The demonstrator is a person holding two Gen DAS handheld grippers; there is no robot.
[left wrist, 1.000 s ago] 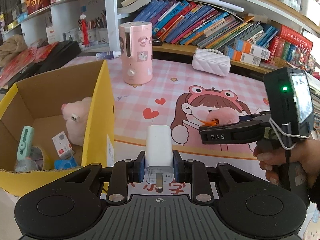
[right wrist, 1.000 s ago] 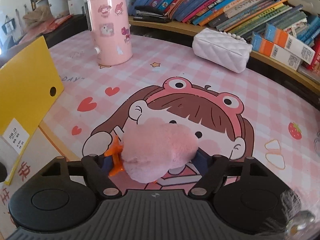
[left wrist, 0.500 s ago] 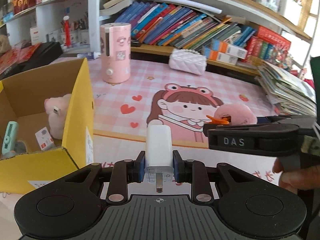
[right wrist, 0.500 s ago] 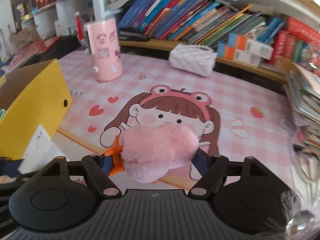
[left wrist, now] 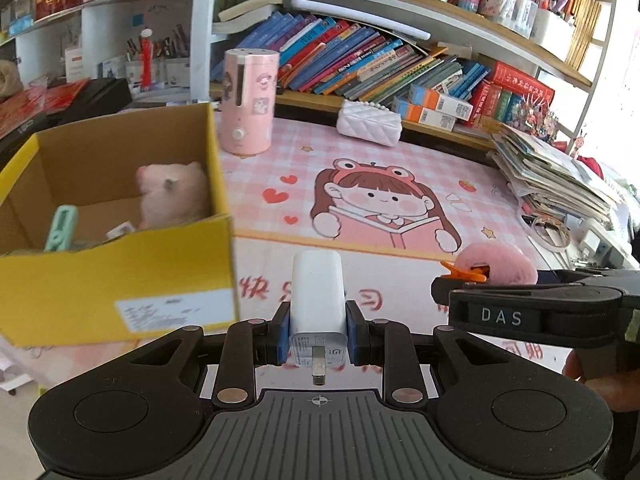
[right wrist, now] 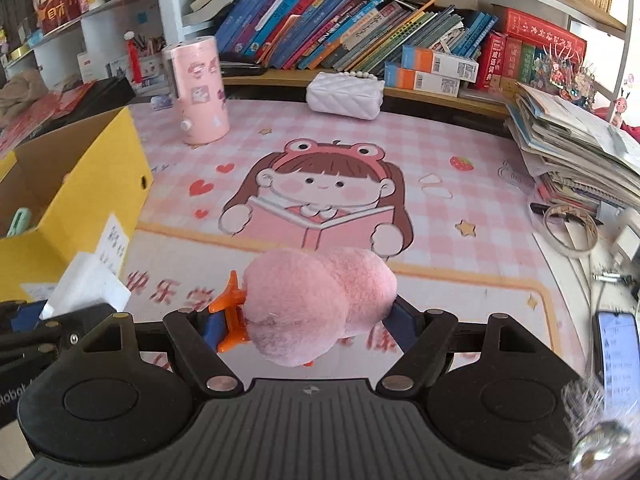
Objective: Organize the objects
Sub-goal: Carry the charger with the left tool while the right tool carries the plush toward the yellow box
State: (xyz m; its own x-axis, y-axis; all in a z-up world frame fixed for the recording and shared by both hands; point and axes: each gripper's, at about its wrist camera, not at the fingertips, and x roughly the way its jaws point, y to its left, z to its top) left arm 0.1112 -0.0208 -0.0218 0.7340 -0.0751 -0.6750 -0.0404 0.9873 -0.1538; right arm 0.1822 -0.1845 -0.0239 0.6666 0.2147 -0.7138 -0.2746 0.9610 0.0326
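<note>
Shift: both loads have been carried back from the mat toward its near edge.
Left gripper (left wrist: 318,322): clamped narrowly on upright white charger (left wrist: 317,290).
Right gripper (right wrist: 306,322): closed on pink plush clip (right wrist: 316,306).
Yellow box (left wrist: 120,272): seen at ten o'clock from the charger; the left gripper is judged nearer.

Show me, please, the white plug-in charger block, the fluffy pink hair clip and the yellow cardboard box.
white plug-in charger block (left wrist: 318,292): left wrist view, front face.
fluffy pink hair clip (right wrist: 316,304): right wrist view, plush middle.
yellow cardboard box (left wrist: 120,272): left wrist view, near outer wall.

At left in the frame, a yellow box (left wrist: 120,276) with a plain brown inside. The surface (right wrist: 460,148) is pink-and-white checked with a cartoon girl. Black tongs (right wrist: 304,320) pinch pink fluff (right wrist: 316,304) with orange trim.
</note>
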